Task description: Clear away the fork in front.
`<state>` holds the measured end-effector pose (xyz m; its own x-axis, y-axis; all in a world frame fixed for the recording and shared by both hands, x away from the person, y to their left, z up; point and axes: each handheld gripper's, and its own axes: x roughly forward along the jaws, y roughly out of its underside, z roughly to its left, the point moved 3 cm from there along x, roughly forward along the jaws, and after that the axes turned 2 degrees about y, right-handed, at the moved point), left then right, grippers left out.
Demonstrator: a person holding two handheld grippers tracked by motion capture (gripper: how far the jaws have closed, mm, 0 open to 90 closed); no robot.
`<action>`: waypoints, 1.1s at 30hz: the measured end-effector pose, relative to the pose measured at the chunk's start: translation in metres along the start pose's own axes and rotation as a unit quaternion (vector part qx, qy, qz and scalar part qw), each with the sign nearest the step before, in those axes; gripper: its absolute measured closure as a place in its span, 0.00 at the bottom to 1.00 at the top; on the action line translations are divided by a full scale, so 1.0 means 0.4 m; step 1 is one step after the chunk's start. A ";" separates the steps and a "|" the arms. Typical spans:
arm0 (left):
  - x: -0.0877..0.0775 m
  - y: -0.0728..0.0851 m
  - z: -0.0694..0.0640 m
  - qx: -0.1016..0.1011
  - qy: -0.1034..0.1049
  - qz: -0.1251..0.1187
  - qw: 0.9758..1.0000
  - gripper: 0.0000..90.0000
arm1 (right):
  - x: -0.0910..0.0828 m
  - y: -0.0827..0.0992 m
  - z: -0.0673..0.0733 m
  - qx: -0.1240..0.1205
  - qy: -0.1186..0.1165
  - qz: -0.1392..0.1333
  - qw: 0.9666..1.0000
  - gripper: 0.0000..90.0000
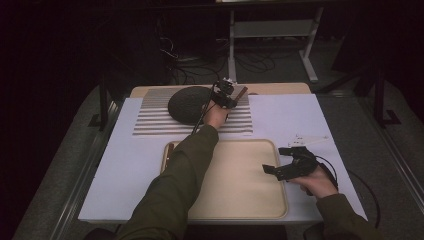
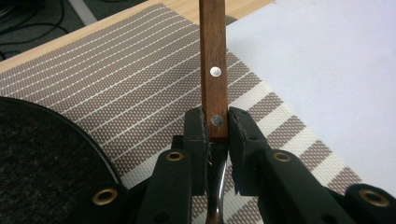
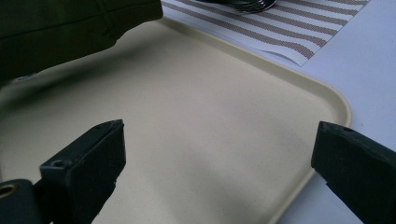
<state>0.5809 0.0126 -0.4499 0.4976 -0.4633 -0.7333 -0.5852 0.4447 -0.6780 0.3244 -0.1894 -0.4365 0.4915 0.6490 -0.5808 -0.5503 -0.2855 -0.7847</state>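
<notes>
Left gripper view: wooden handle between tongs.

The placemat is lying at the far side of the counter, with the round pad sitting on its middle. Just right of that pad, the wooden handle is sitting between the left gripper jaws, over the placemat's right part. Nearer the person, the tray is lying in front of the placemat, and the right gripper is hovering over its right edge.
</notes>
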 end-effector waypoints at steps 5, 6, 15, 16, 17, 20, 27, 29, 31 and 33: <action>-0.025 -0.004 -0.004 -0.004 0.013 -0.009 1.000 0.87 | 0.001 0.000 -0.001 0.000 0.000 0.000 1.000 0.03; -0.031 -0.005 -0.003 -0.004 0.013 -0.011 1.000 0.87 | 0.001 0.000 0.000 -0.001 0.000 0.001 1.000 0.03; -0.093 -0.013 0.005 -0.007 0.020 -0.032 0.999 0.87 | 0.002 0.000 0.001 -0.001 0.001 0.002 1.000 0.03; -0.101 -0.013 0.006 -0.007 0.021 -0.034 0.999 0.87 | 0.002 0.000 0.001 -0.001 0.001 0.002 1.000 0.03; -0.108 -0.012 0.006 -0.007 0.021 -0.035 0.999 0.87 | 0.002 0.000 0.001 -0.002 0.001 0.002 1.000 0.03; -0.136 -0.009 0.006 -0.008 0.025 -0.036 0.999 0.87 | 0.003 0.000 0.001 -0.002 0.000 0.002 1.000 0.03; -0.215 0.008 0.008 -0.002 0.026 -0.041 0.999 0.87 | 0.006 -0.001 0.004 -0.007 0.000 0.005 1.000 0.03; -0.234 0.017 0.010 0.002 0.026 -0.038 0.999 0.87 | 0.007 -0.001 0.004 -0.010 0.000 0.005 1.000 0.03; -0.253 0.027 0.010 0.003 0.028 -0.038 0.999 0.87 | 0.007 -0.001 0.004 -0.010 0.000 0.005 1.000 0.03; -0.270 0.038 0.009 0.003 0.032 -0.038 0.999 0.87 | 0.007 -0.002 0.004 -0.009 0.002 0.005 1.000 0.03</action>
<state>0.5205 0.0722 -0.3810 0.4973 -0.5440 -0.6758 -0.5434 0.4119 -0.7315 0.3249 -0.1861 -0.4372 0.4887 0.6435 -0.5891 -0.5421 -0.3050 -0.7830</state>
